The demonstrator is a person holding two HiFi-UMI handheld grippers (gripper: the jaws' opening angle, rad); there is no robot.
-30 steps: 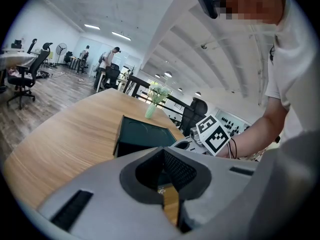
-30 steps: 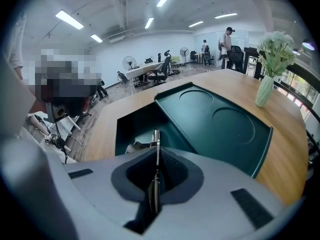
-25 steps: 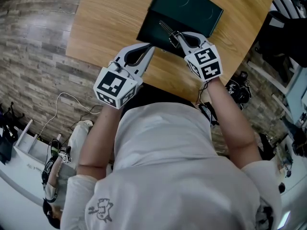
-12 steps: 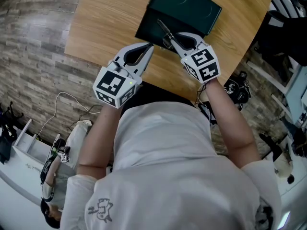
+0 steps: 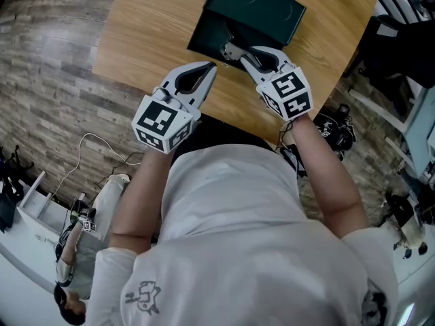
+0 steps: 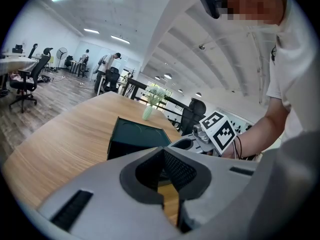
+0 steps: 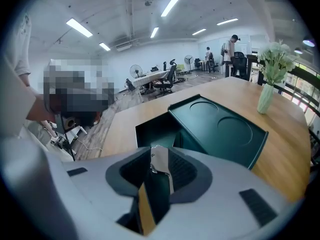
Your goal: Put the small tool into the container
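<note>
A dark green container (image 5: 204, 34) stands open on the wooden table (image 5: 153, 26), its lid (image 5: 262, 7) lying just behind it. My right gripper (image 5: 236, 50) hangs over the container's near edge. Its jaws are opening, and the small silver and black tool (image 5: 228, 48) sits loose between them. In the right gripper view the tool (image 7: 160, 165) leans on one pad with a gap beside it, above the open container (image 7: 155, 129). My left gripper (image 5: 211, 67) hovers shut and empty, left of the container (image 6: 136, 136).
A pale vase with flowers (image 7: 270, 79) stands on the table beyond the lid (image 7: 220, 129). The table's near edge runs under both grippers. A white cable (image 5: 85, 145) lies on the wood-plank floor at left. Office chairs and people are far off.
The right gripper has shifted a little left over the open container and its jaws have spread. The tool has tipped and slid toward the box. The left gripper has stayed put.
</note>
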